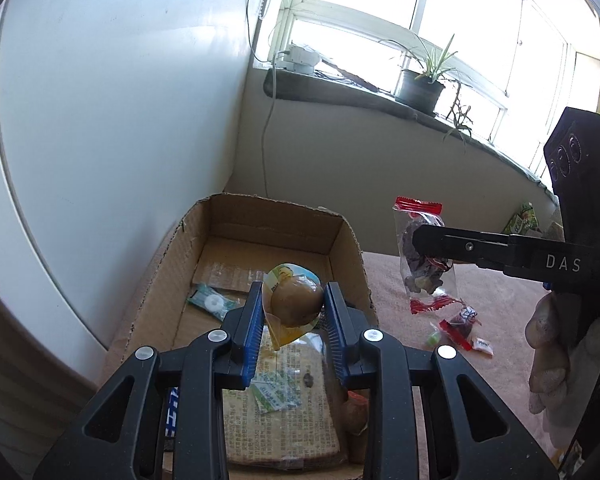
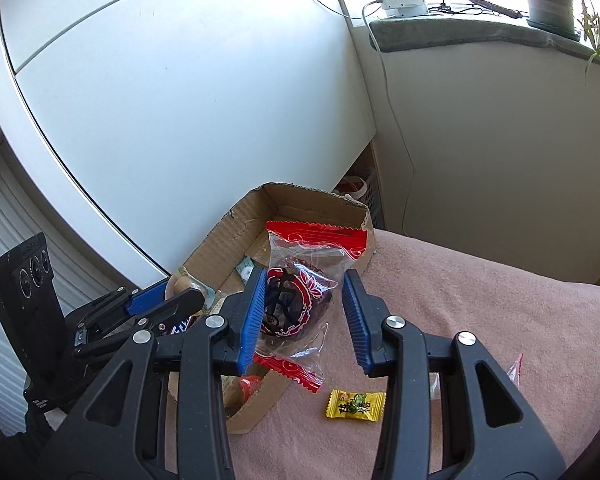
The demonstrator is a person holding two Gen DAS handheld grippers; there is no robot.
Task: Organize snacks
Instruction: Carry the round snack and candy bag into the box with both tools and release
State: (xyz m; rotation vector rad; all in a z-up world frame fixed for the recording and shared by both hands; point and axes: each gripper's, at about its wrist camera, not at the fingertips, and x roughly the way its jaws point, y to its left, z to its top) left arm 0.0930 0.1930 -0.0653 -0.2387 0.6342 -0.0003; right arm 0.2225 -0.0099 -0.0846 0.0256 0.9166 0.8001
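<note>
My left gripper is shut on a brown packed egg in a yellow-edged clear wrapper and holds it over the open cardboard box. The box holds a flat printed packet and a small green sachet. My right gripper holds a clear packet with red ends and a dark round pastry up beside the box. The packet rests against the left pad; the right pad stands off it. The packet also shows in the left wrist view, held in the air.
The box stands on a pink cloth against a white cabinet. A yellow candy lies on the cloth near the box. Small red-wrapped sweets lie to the box's right. A windowsill with a potted plant is behind.
</note>
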